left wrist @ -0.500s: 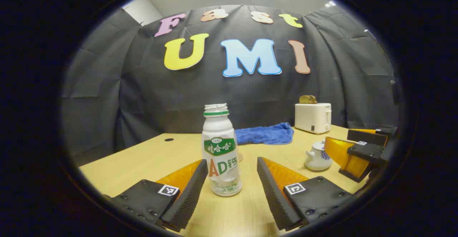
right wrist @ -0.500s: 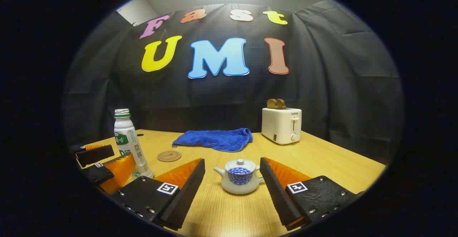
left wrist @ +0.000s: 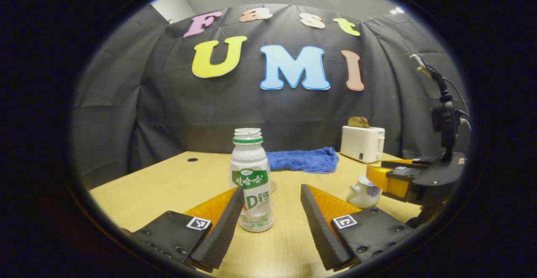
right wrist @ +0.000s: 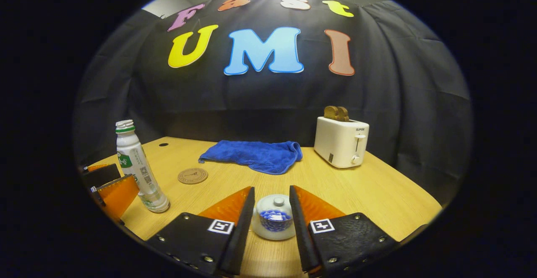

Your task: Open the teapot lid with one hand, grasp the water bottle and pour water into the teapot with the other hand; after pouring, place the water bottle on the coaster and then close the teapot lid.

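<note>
The white water bottle (left wrist: 251, 181) stands uncapped on the table, a little water at its bottom. My left gripper (left wrist: 272, 190) is open around it, the left finger close beside the bottle and the right finger well apart. The bottle (right wrist: 138, 169) and left gripper (right wrist: 110, 184) also show at the left of the right gripper view. The white teapot (right wrist: 273, 221) with its lid (right wrist: 275, 204) on sits between the fingers of my right gripper (right wrist: 271, 190). The jaws are narrowed to either side of the lid, with its knob free. Teapot (left wrist: 361, 193) and right gripper (left wrist: 392, 180) appear at the right.
A round brown coaster (right wrist: 192, 175) lies between bottle and teapot, slightly farther back. A blue towel (right wrist: 256, 154) is crumpled at the back centre. A white toaster (right wrist: 340, 146) with bread stands back right. The wooden table (right wrist: 377, 194) ends near the wall.
My right gripper has moved forward and down over the teapot and its jaws have narrowed around the lid. The left gripper has shifted slightly, bringing the bottle nearer its left finger.
</note>
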The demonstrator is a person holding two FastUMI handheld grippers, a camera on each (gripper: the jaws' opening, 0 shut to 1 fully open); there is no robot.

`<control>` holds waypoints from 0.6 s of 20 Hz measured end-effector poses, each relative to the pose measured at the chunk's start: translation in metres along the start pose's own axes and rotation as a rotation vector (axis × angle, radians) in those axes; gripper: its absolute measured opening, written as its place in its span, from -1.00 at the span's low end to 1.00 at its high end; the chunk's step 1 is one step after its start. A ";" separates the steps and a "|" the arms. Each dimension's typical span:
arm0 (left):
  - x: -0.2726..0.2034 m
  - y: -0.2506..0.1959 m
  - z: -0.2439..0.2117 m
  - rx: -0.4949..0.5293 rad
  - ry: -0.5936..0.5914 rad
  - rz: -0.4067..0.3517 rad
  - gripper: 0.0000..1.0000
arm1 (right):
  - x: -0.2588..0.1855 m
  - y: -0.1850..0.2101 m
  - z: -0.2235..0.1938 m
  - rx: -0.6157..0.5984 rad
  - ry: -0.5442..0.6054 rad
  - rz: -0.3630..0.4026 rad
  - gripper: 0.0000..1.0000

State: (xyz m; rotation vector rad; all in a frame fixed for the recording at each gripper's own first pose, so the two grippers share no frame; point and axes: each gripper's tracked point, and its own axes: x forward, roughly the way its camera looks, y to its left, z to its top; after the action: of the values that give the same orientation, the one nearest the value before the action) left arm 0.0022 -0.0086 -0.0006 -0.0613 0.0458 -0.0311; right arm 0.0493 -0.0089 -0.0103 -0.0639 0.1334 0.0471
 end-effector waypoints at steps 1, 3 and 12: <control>0.001 -0.002 -0.001 0.001 0.003 -0.004 0.90 | 0.001 0.003 -0.002 0.007 0.008 0.015 -0.07; 0.003 -0.003 -0.002 0.001 0.006 -0.010 0.80 | 0.005 0.005 -0.005 0.015 0.012 0.029 -0.07; 0.008 -0.004 -0.007 -0.020 0.009 -0.021 0.90 | 0.017 0.005 -0.006 -0.023 0.016 0.022 -0.07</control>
State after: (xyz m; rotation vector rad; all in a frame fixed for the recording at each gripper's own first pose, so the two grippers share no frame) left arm 0.0097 -0.0130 -0.0074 -0.0814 0.0546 -0.0521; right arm 0.0656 -0.0036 -0.0184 -0.0857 0.1496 0.0699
